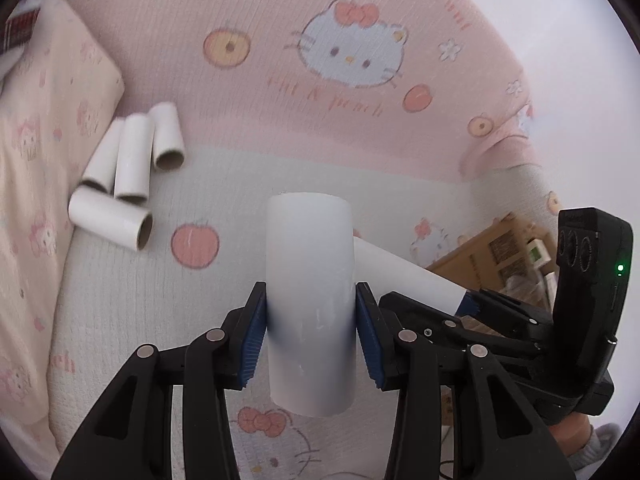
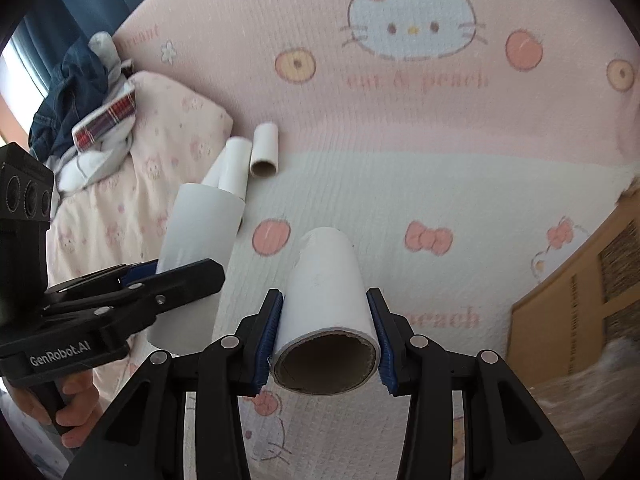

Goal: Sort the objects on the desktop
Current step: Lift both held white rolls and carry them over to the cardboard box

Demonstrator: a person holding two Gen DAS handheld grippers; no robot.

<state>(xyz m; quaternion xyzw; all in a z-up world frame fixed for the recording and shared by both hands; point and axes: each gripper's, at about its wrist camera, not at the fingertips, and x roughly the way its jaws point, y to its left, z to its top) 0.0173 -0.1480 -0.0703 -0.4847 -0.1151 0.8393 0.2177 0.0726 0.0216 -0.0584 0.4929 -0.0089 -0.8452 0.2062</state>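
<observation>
The bedsheet [image 1: 360, 40] — pink above, white below, printed with cats and peaches — filled both of your views, with a pillow [image 1: 44, 128] along its left edge and a cardboard box [image 2: 580, 312] at the right. Your left gripper [image 1: 311, 328] was clamped on a white paper tube [image 1: 310, 304], blue pads pressed to both its sides, the tube held above the sheet. Your right gripper [image 2: 326, 336] squeezed a second tube [image 2: 328, 300] the same way, its brown open end facing the camera. Beside the pillow lay a pile of four tubes [image 1: 128, 172] — three side by side, one across their near ends.
</observation>
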